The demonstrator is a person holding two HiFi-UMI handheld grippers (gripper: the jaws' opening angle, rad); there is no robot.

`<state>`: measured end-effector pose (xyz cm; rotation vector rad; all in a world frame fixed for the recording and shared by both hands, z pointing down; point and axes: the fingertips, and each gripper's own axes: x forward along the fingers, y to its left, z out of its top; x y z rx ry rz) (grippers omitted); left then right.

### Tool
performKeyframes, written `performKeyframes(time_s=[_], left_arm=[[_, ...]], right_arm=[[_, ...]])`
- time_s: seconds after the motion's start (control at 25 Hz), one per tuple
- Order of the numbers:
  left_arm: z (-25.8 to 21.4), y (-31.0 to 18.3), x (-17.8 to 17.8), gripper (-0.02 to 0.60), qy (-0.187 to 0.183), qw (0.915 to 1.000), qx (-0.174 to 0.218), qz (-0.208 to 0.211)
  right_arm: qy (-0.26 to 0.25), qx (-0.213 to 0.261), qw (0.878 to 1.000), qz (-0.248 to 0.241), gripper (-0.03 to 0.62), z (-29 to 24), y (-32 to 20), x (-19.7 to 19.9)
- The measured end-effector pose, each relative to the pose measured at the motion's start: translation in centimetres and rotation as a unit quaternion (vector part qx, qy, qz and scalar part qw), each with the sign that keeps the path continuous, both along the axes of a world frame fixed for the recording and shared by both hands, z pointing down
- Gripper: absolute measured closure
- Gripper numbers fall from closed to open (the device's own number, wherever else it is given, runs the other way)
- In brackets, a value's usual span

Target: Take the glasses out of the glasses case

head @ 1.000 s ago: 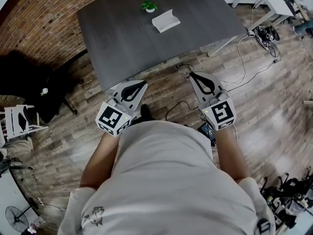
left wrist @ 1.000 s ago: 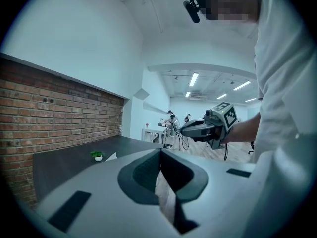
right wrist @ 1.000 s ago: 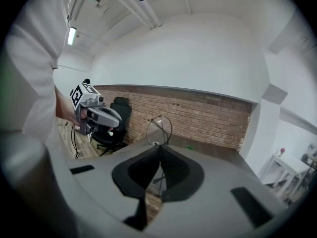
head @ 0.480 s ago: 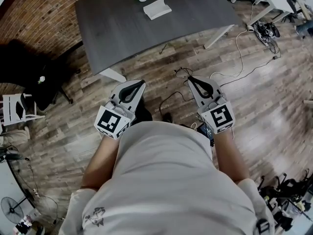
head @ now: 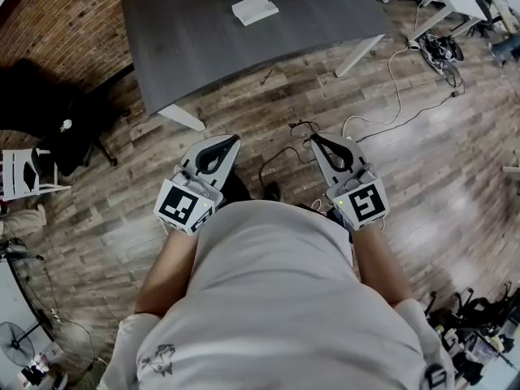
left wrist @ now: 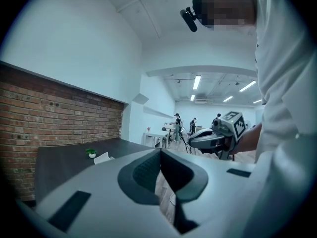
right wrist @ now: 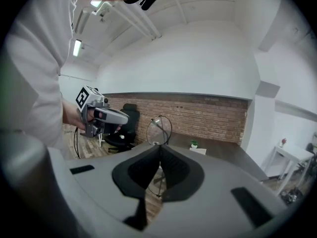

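Well back from the tabletop (head: 203, 47) bearing the white glasses case (head: 254, 8), the left tool (head: 230, 141) and right tool (head: 317, 141) are held over the floor (head: 455, 169), both closed on nothing.

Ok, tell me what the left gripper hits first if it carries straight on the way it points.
The left gripper would most likely meet the dark grey rectangular table, at its near edge or top. Nothing stands between them in the head view, though its height is hard to judge.

Matt grey plastic is covering the left hand-held gripper (head: 234, 140) and right hand-held gripper (head: 314, 140); the desk (head: 203, 51) is showing matt dark wood grain.
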<state>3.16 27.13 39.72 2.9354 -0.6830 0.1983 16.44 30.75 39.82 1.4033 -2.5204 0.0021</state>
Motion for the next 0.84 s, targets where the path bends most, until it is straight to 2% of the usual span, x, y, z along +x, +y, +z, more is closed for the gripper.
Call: performKeyframes(time_s=[0.28,0.84], left_arm=[[-0.2,0.5,0.2,0.571,0.002,0.9999,0.001,-0.010],[-0.1,-0.7,-1.0,0.571,-0.005,0.9998,0.000,-0.020]], right_arm=[[-0.003,-0.003,1.000,-0.012,0.579,0.3,0.4,0.1],[-0.001,0.003,1.000,-0.027,0.580,0.4,-1.9,-0.8]])
